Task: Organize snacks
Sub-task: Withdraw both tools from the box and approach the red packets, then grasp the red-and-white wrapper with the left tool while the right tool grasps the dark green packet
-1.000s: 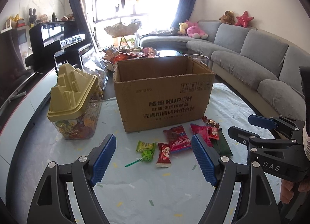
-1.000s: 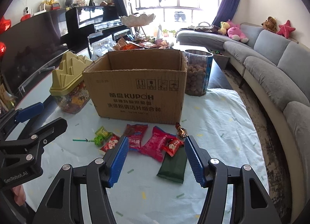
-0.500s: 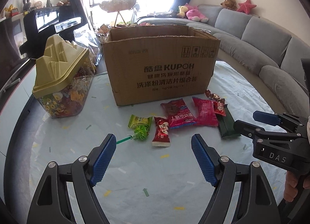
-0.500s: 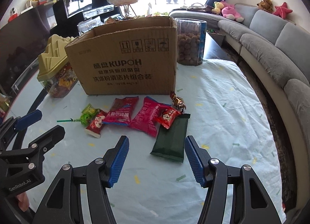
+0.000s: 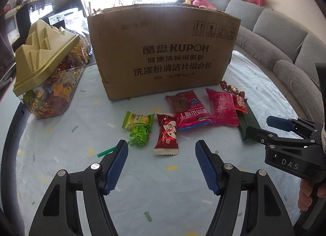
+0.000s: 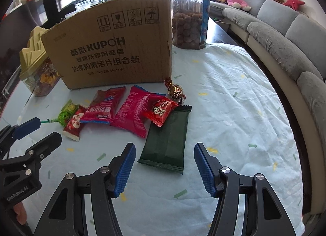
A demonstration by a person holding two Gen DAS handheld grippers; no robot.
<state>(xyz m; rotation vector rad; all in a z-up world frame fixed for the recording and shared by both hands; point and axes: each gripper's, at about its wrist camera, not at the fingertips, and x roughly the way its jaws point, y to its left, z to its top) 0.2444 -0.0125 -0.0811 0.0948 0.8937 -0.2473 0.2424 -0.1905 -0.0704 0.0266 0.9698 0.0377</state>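
Several snack packets lie on the pale cloth in front of a cardboard box (image 5: 163, 50). From the left: a green candy (image 5: 138, 121), a green lollipop (image 5: 139, 137), a small red packet (image 5: 168, 134), a red KNOPPIT packet (image 5: 188, 109), a magenta packet (image 5: 222, 107), a small red candy (image 6: 161, 110), a dark green packet (image 6: 167, 142) and a brown foil candy (image 6: 175, 90). My left gripper (image 5: 161, 159) is open, just short of the small red packet. My right gripper (image 6: 164, 160) is open, its fingers either side of the dark green packet's near end.
A clear jar with a gold lid (image 5: 46, 74), full of sweets, stands left of the box. A clear tub of brown balls (image 6: 189, 23) stands behind the box's right corner. A grey sofa (image 6: 285, 38) curves along the right.
Both grippers have moved forward and down toward the snacks. Both stay open.
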